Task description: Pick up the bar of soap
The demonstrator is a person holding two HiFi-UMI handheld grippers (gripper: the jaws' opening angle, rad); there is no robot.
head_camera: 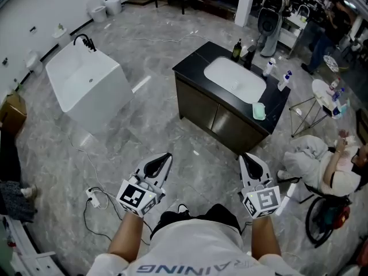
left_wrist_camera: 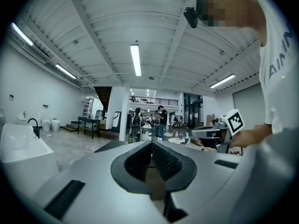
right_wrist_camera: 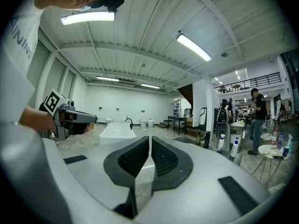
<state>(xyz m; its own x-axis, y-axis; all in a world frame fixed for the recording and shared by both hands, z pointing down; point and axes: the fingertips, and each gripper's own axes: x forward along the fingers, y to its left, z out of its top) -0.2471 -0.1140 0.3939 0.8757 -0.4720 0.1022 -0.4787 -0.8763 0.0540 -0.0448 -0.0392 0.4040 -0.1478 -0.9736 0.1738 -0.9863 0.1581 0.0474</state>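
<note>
The pale green bar of soap (head_camera: 259, 111) lies on the black vanity counter (head_camera: 190, 66), at its near right corner beside the white sink basin (head_camera: 234, 80). Both grippers are held low near the person's waist, well short of the vanity, over the grey floor. My left gripper (head_camera: 163, 161) points forward, jaws shut with nothing between them. My right gripper (head_camera: 252, 160) is also shut and empty. In the left gripper view the left gripper (left_wrist_camera: 151, 147) has its ribbed pads meeting. The right gripper (right_wrist_camera: 149, 143) shows the same in its own view. Neither gripper view shows the soap.
A white freestanding tub (head_camera: 86, 88) stands at the left. A dark bottle (head_camera: 237, 50) and spray bottles (head_camera: 284, 80) sit on the counter's far side. A person in white (head_camera: 322, 165) sits on the floor at the right. A cable with a plug strip (head_camera: 94, 197) lies near my left.
</note>
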